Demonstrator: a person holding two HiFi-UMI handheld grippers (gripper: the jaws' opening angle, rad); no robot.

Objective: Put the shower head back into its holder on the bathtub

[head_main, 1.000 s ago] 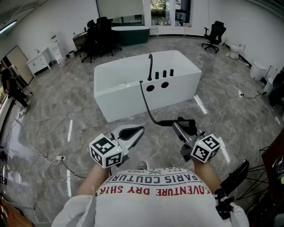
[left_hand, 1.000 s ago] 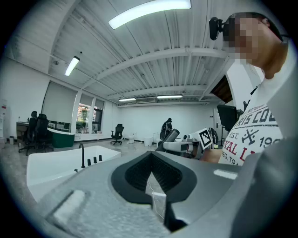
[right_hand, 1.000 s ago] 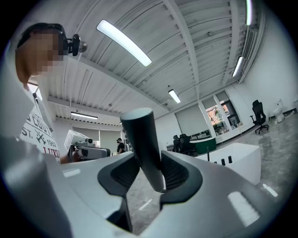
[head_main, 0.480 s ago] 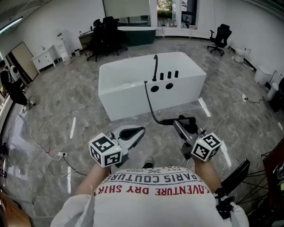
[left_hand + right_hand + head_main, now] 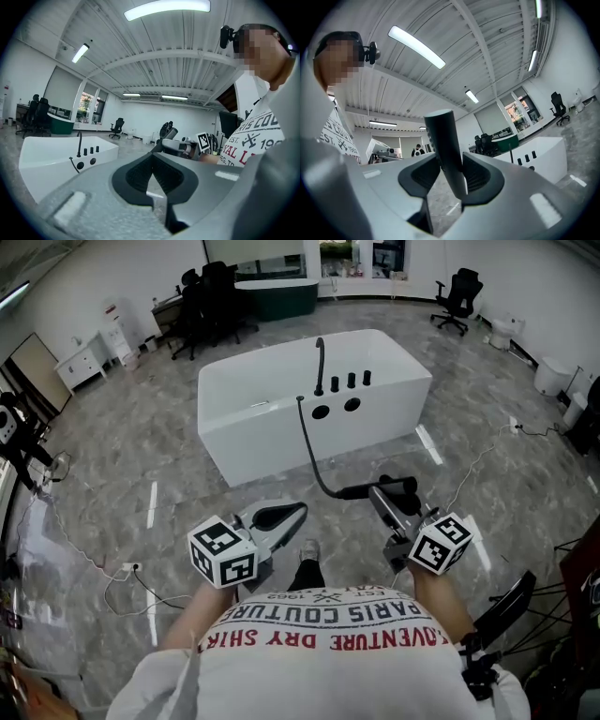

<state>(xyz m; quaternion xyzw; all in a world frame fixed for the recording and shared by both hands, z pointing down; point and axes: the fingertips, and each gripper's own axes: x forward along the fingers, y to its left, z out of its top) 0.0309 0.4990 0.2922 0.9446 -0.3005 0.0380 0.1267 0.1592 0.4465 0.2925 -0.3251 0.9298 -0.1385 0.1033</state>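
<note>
Bathtub: I'm looking at a white freestanding bathtub (image 5: pixel 272 442) on the grey marbled floor (image 5: pixel 141 456), well ahead of both tools. From the head view its basin is showing only plain white.

Tub fittings: a thin black spout (image 5: pixel 320 367) is rising from the near rim, with three short black knobs (image 5: pixel 351 381) in a row beside it. Two round black fittings (image 5: pixel 336 409) are sitting just below them, and I can't tell which one is the holder.

Shower head: I'm holding the shower head (image 5: pixel 394 487) well apart from the tub, above the floor. It's a matte black, stick-shaped handset with a flat-cut end. In the right gripper view, what look like small nozzle dots are running down one edge.

Hose: a black hose (image 5: pixel 309 451) is running from the tub's rim down the white wall, then curving across to the shower head's end.

Right tool: the right tool (image 5: pixel 380 498) is clenched on the shower head. Both ribbed pads are pressing its sides, and the head is sticking out past the jaw tips, tilted.

Left tool: the left tool (image 5: pixel 298 512) is closed, jaws meeting with nothing between them. It is hanging over the floor beside the right one.

Background: black office chairs (image 5: pixel 211 306) are standing beyond the tub.
</note>
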